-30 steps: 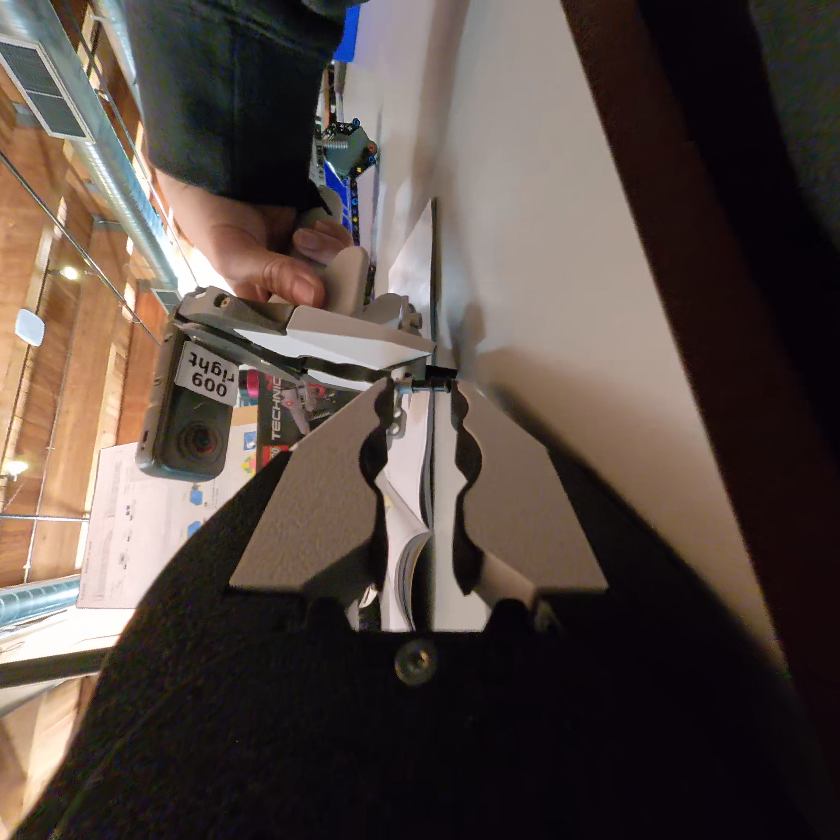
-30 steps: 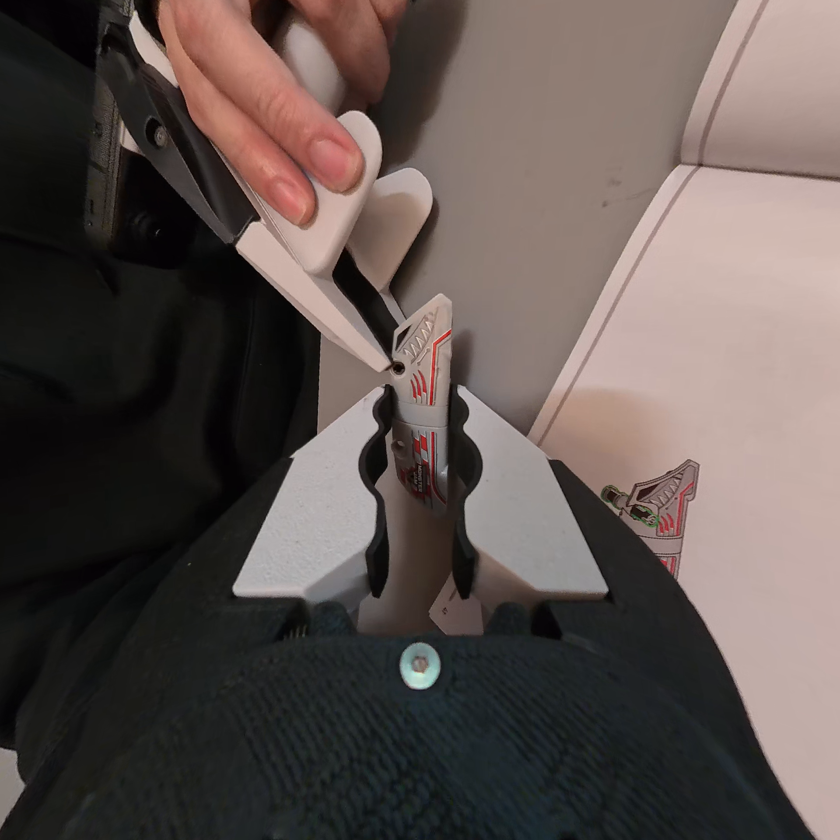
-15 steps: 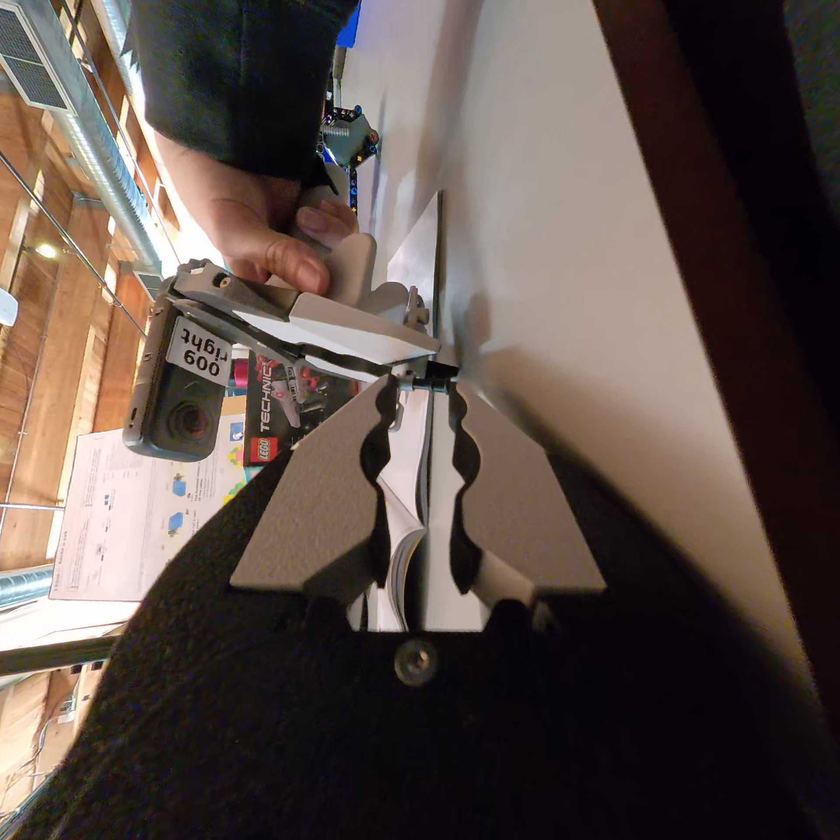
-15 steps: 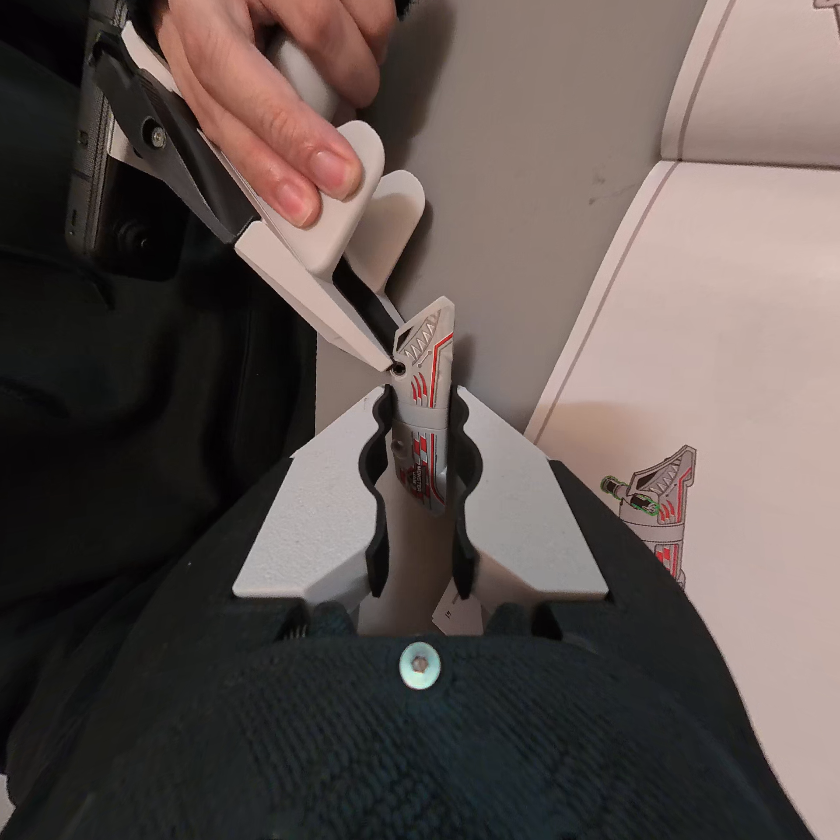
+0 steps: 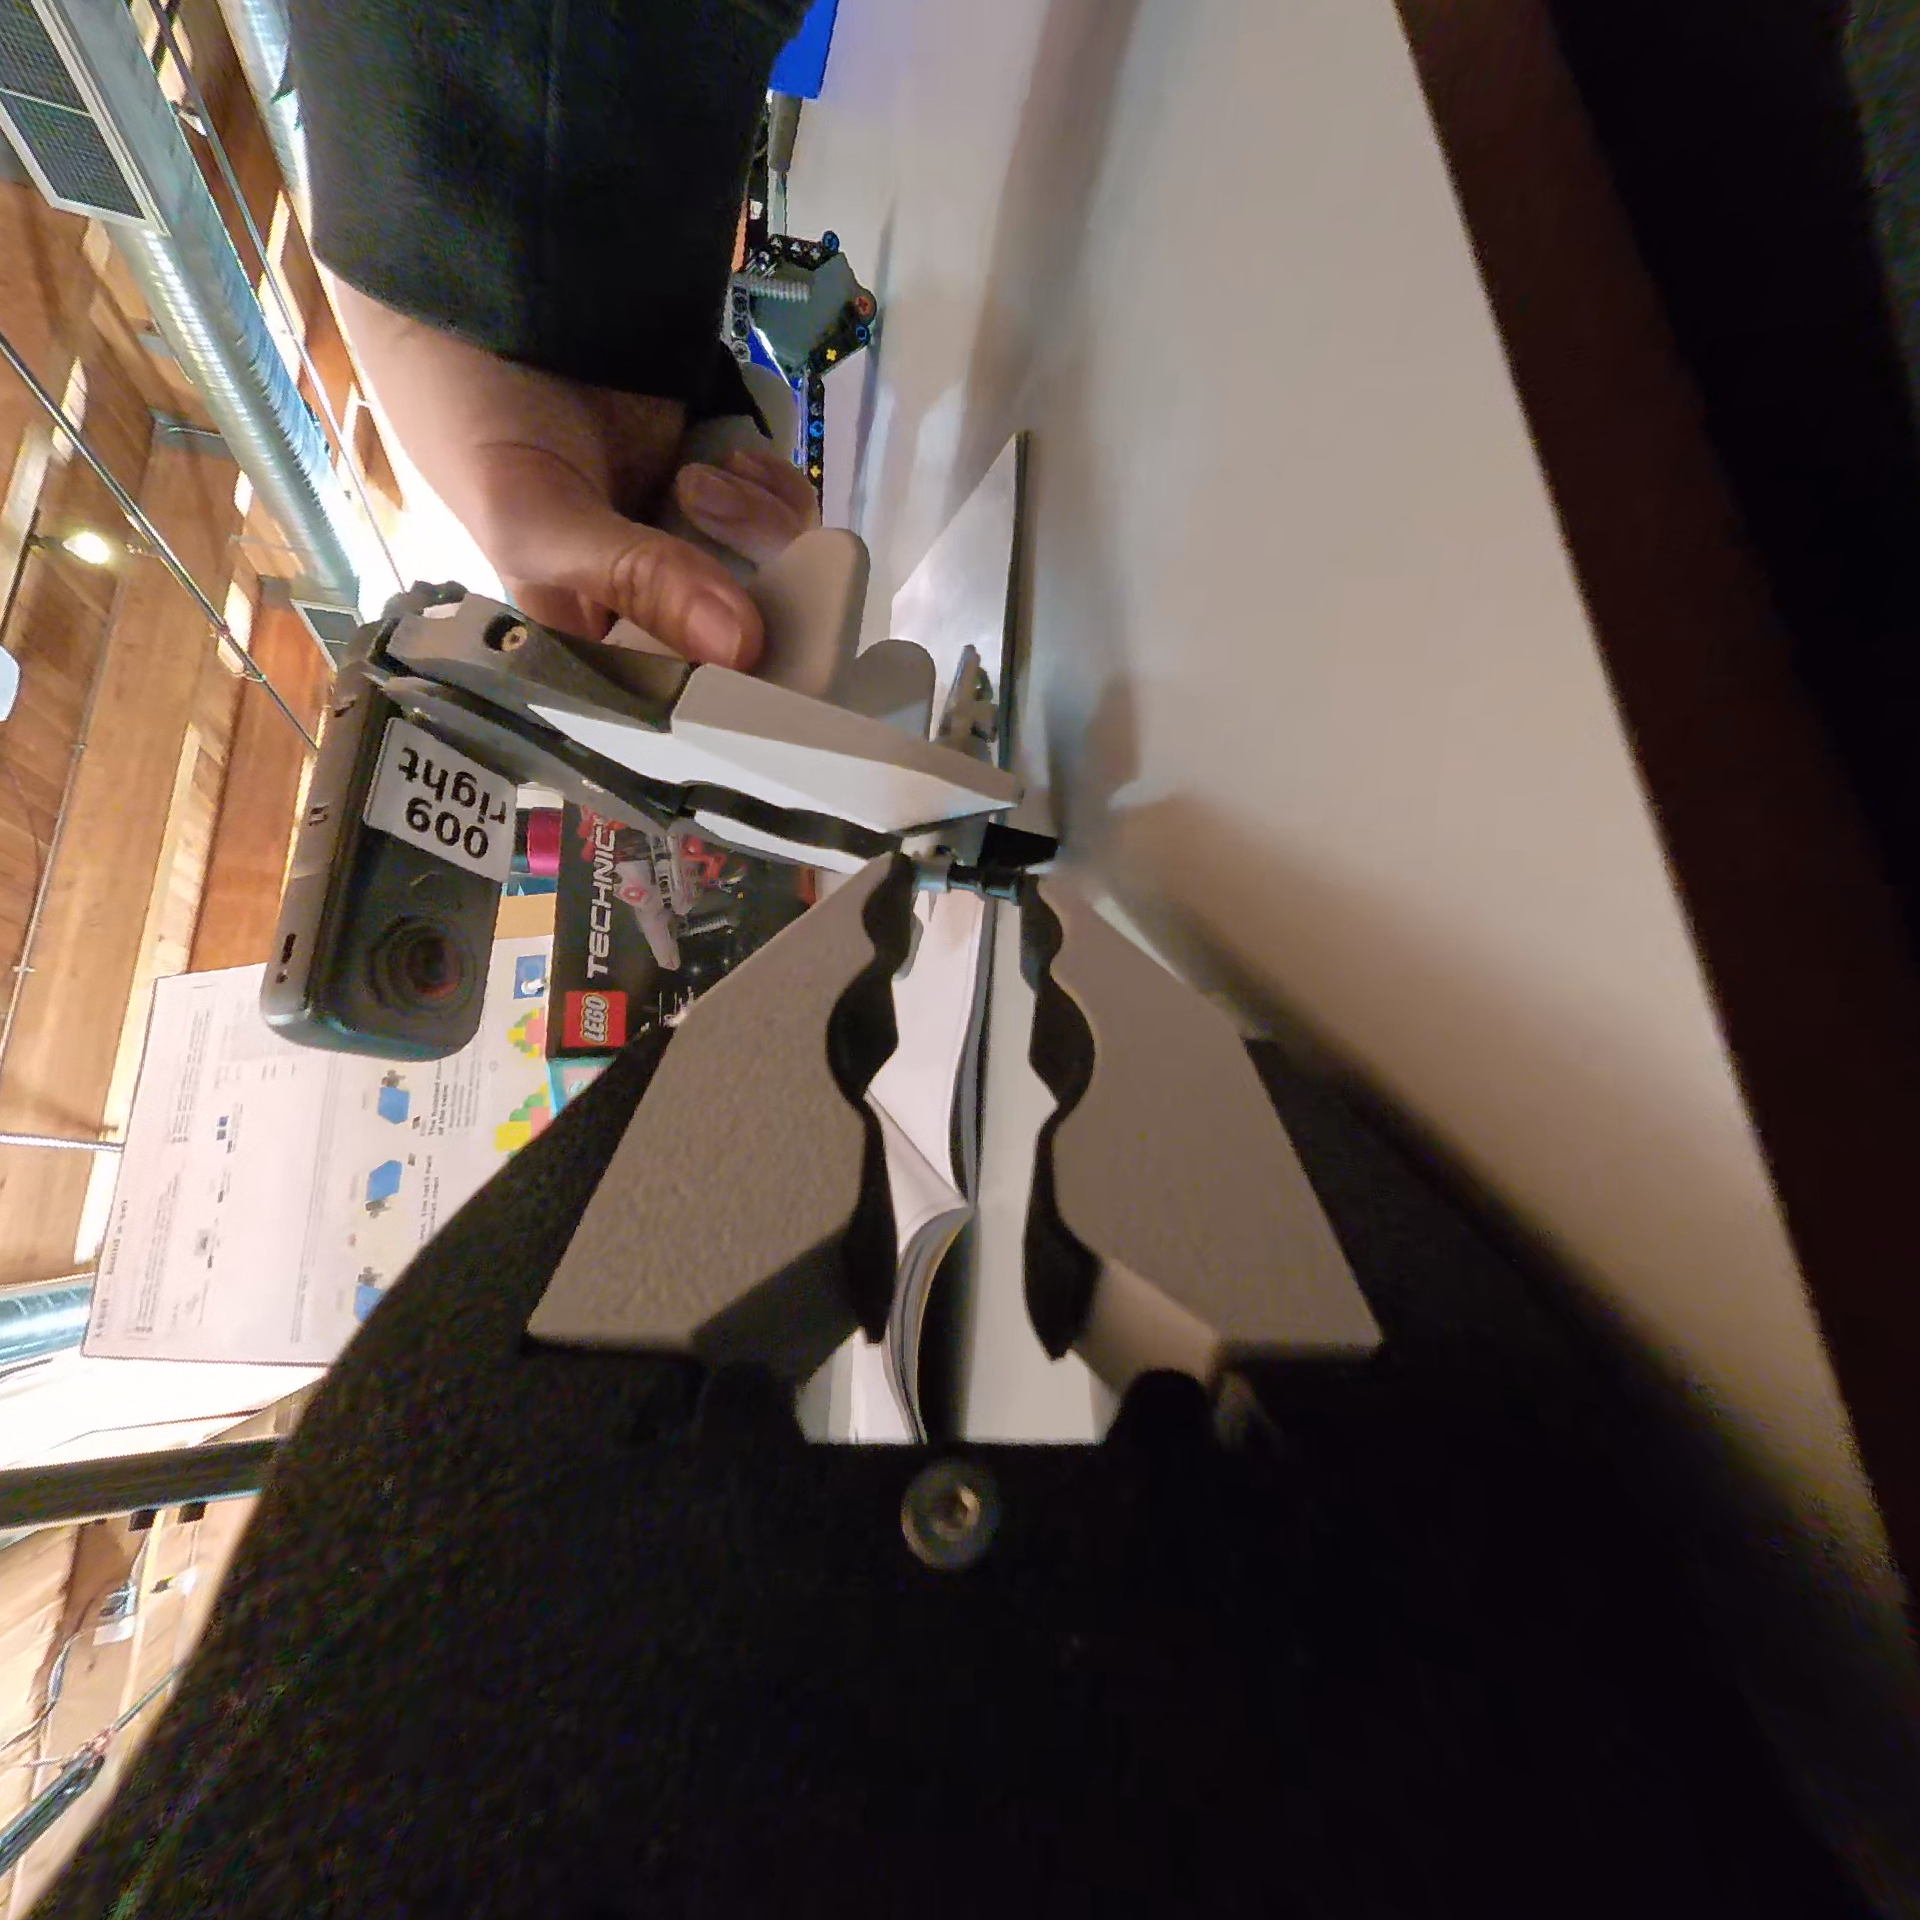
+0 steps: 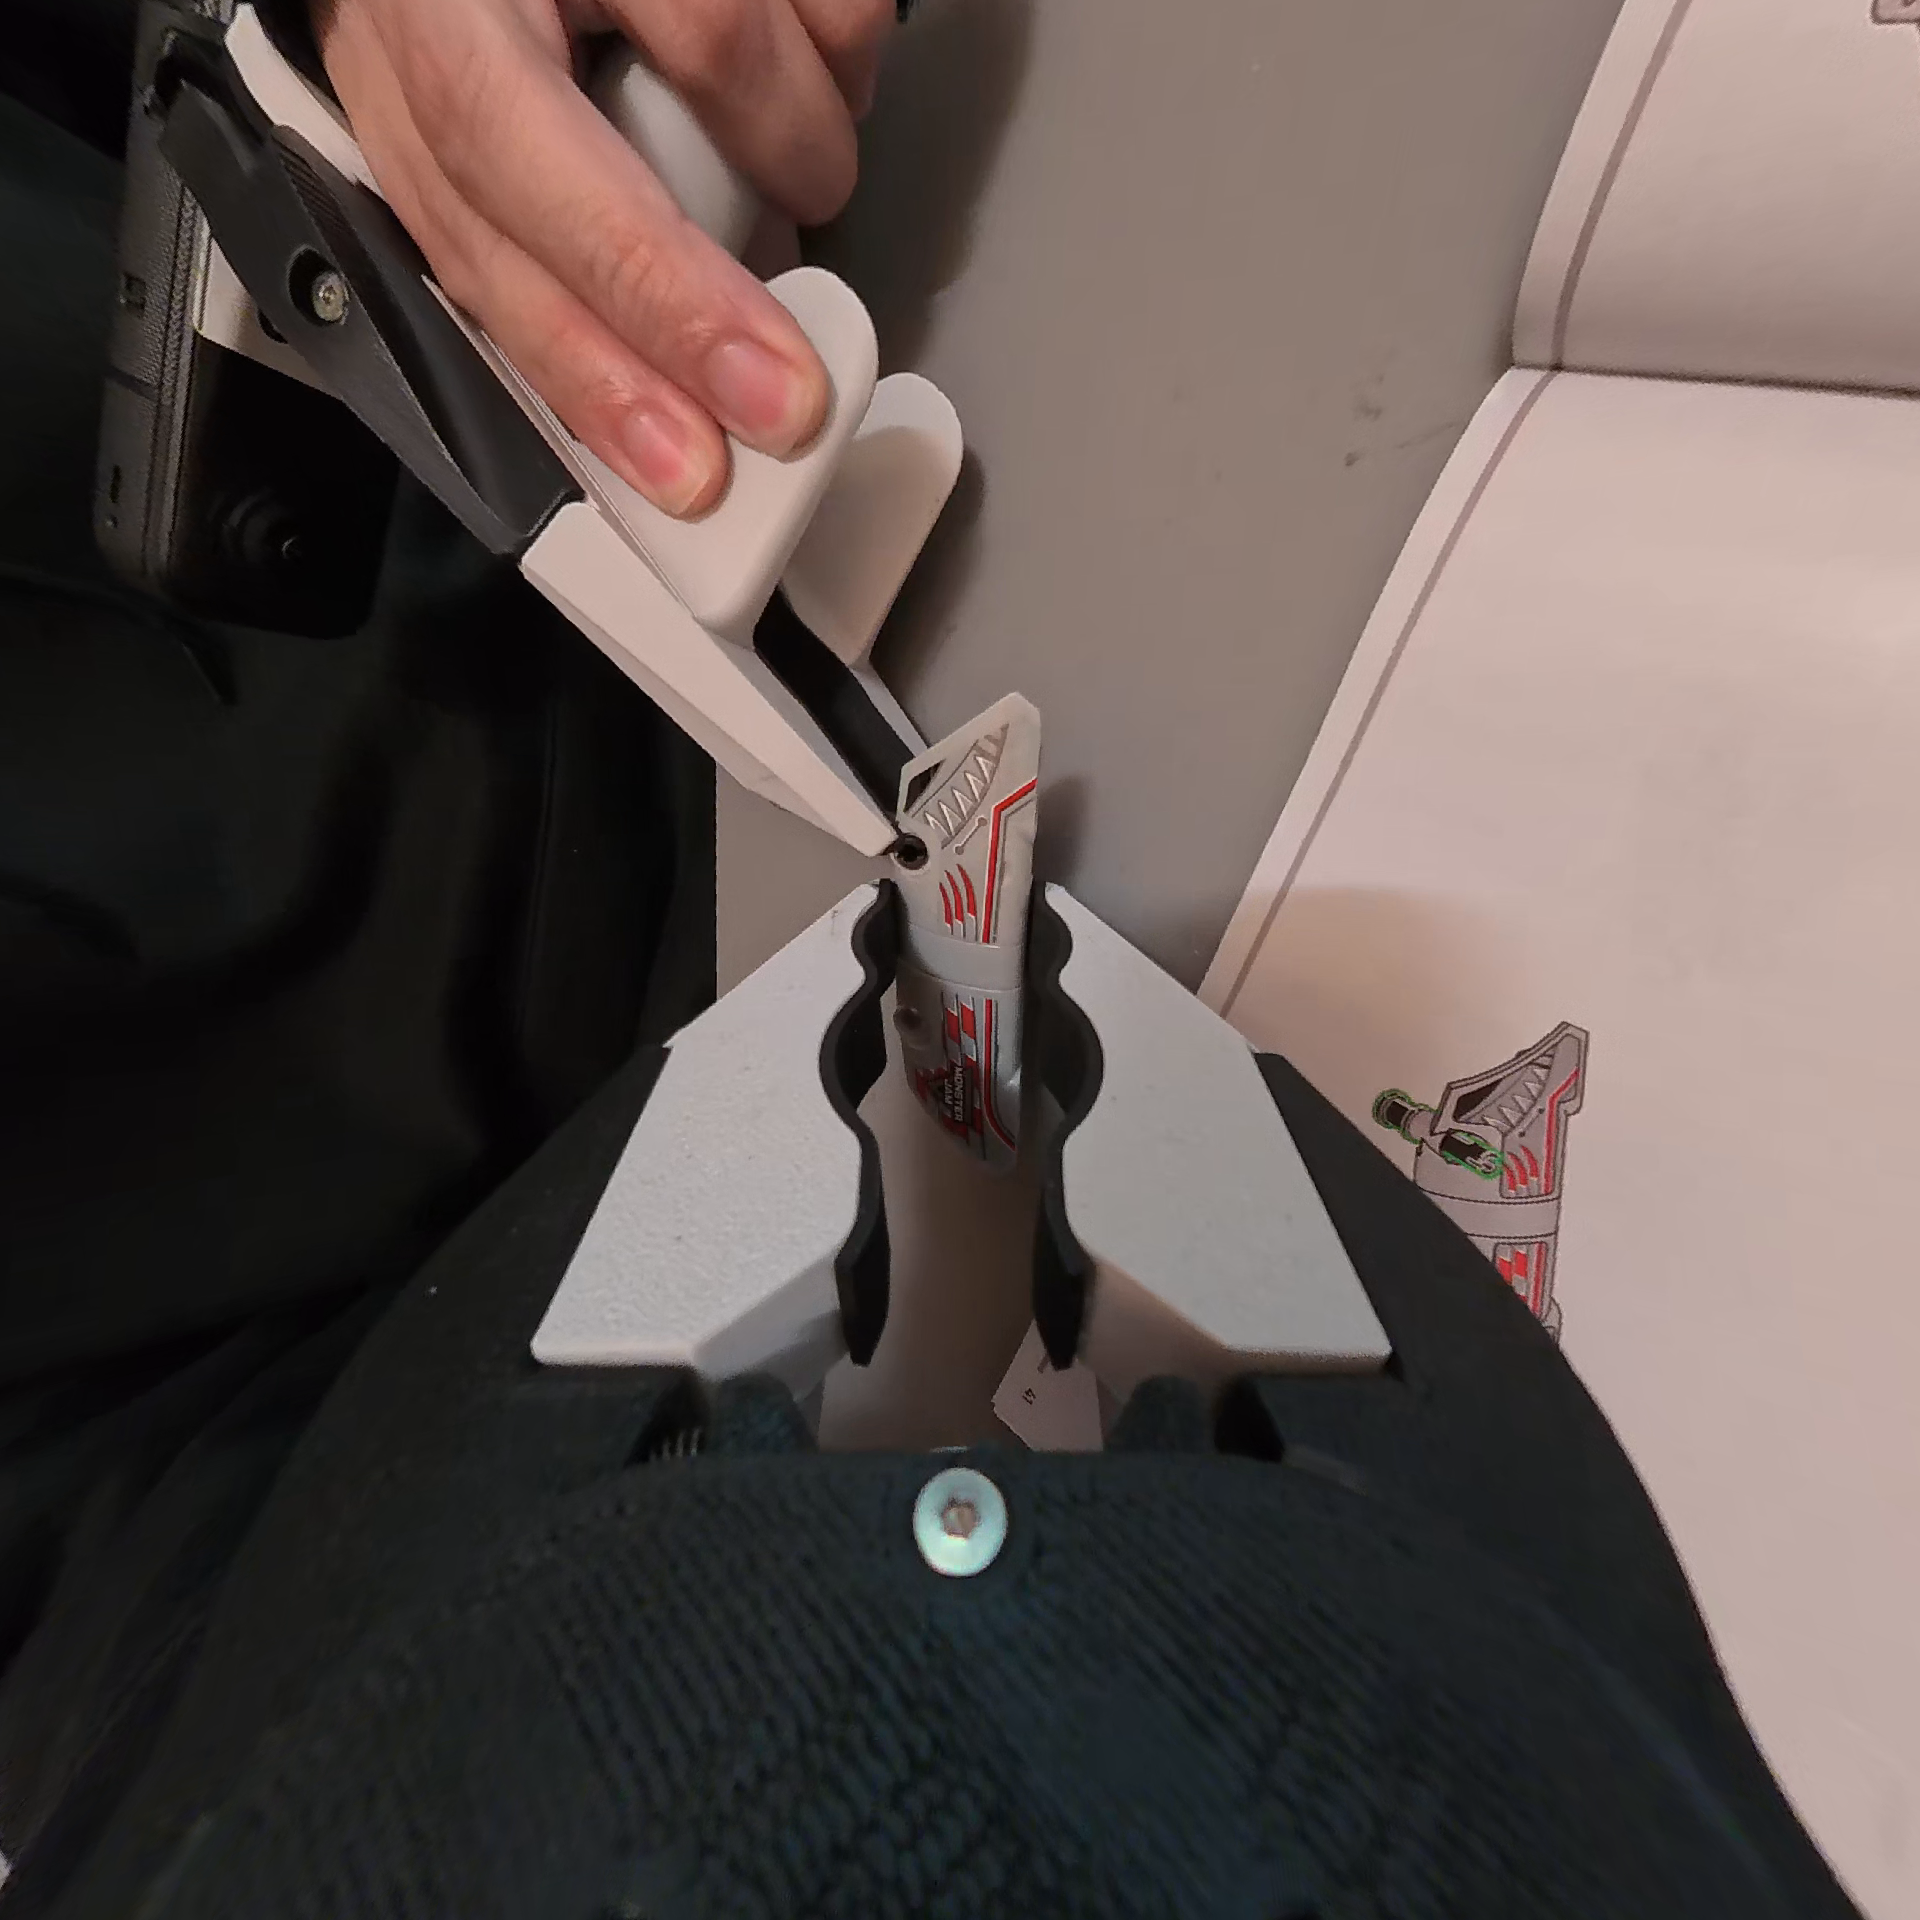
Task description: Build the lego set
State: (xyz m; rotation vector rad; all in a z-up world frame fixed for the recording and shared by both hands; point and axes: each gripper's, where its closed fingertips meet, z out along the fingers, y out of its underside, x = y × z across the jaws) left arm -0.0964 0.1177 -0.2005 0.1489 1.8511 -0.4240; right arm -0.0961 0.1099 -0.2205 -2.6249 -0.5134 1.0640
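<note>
Our right gripper (image 6: 961,914) clamps the light, rigid grey plastic panel with red stripes and printed teeth (image 6: 971,935) upright above the open instruction booklet (image 6: 1621,831). Our left gripper (image 5: 961,883) pinches a small black pin (image 5: 977,881) at the panel's hole. We judge the smooth panel slippery, so best held by its flat sides.

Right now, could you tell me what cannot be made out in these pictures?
- How deep the black pin sits in the grey toothed panel: right wrist view, the left gripper tip covers the hole.
- Panel's printed face: left wrist view, seen edge-on.
- Booklet page: right wrist view, cut by the right edge.
- Part-built model: left wrist view, small and far off.
</note>
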